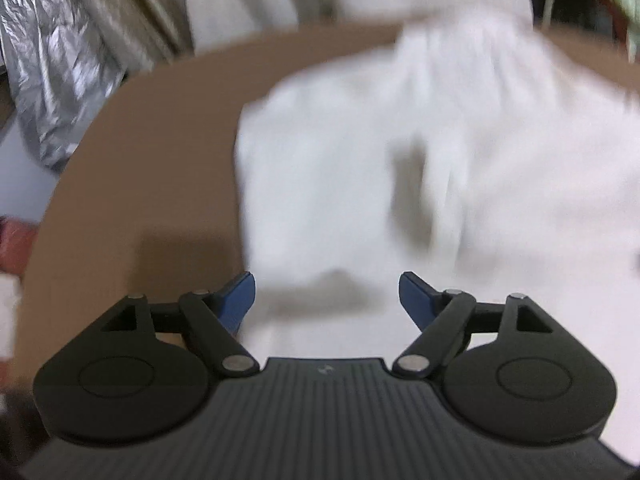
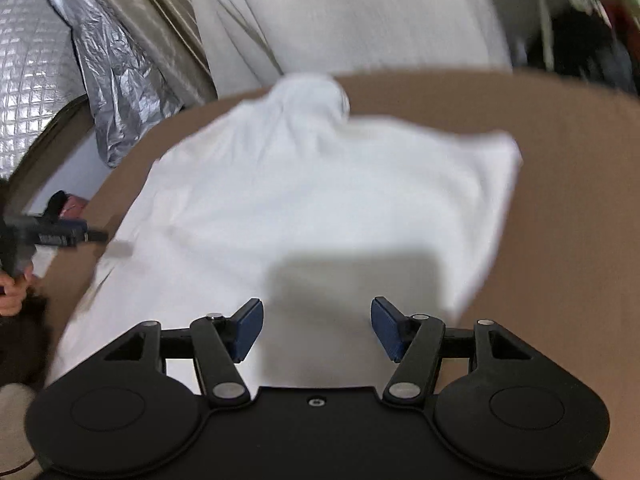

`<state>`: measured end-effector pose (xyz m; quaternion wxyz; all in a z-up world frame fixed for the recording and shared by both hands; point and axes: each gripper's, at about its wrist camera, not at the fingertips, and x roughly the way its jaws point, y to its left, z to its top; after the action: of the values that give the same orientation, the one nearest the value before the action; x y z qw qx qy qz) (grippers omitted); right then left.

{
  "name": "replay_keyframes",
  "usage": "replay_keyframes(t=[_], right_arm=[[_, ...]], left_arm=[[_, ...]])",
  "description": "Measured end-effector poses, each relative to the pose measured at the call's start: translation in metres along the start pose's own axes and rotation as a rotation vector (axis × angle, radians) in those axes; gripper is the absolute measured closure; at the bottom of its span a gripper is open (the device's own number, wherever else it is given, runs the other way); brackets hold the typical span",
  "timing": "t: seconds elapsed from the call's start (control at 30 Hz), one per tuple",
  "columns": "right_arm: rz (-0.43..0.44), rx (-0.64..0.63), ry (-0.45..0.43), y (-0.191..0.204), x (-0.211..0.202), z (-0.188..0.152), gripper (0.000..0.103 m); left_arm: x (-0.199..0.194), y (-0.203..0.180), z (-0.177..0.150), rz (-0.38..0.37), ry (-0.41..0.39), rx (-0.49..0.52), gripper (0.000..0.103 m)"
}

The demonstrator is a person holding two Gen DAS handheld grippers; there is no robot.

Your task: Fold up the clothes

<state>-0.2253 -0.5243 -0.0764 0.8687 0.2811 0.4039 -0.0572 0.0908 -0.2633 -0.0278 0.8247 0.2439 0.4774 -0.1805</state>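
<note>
— What lay behind the brown counter (image 2: 560,200)?

— Pale curtains (image 2: 340,12) hung along its far edge, and crinkled silver foil sheeting (image 2: 116,80) stood to the left of them. A quilted silver panel (image 2: 28,92) showed at the far left of the right wrist view.

— And where was the garment?

— A white garment (image 2: 320,200) lay spread on the counter, rumpled, with a bunched peak at its far side near the curtains. In the left wrist view the same white cloth (image 1: 440,160) covered the right half of the counter, heavily blurred.

— How did the left hand-held gripper (image 1: 327,300) stand?

— Released: its blue fingertips (image 1: 240,296) were spread wide apart above the near edge of the cloth, with nothing between them.

— And the right hand-held gripper (image 2: 317,328)?

— Also released, its blue pads (image 2: 250,330) parted over the near part of the garment, gripping nothing. Its shadow fell on the cloth just ahead.

— Any writing to read?

— None legible. A small mark sat on the left gripper's ribbed body, too blurred to make out. The left gripper also appeared at the left edge of the right wrist view, in a hand (image 2: 12,288), beside the garment's edge.
</note>
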Motion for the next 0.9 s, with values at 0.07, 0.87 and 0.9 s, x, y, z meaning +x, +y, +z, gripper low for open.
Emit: replay_keyframes(t=[0.07,0.87,0.9], right_arm=[[0.016,0.026,0.063,0.003,-0.013,-0.019,0.038],[-0.019,0.041,0.824,0.086,0.045,-0.147,0.039],[-0.033,0.003,0.821,0.091,0.047,-0.149,0.052]], left_arm=[[-0.014,0.005,-0.027,-0.008,0.025,0.044,0.022],[0.009,0.110,-0.249,-0.351,0.349,-0.212,0.028],[0.004,0.107,-0.250,-0.365,0.321,-0.194,0.044]])
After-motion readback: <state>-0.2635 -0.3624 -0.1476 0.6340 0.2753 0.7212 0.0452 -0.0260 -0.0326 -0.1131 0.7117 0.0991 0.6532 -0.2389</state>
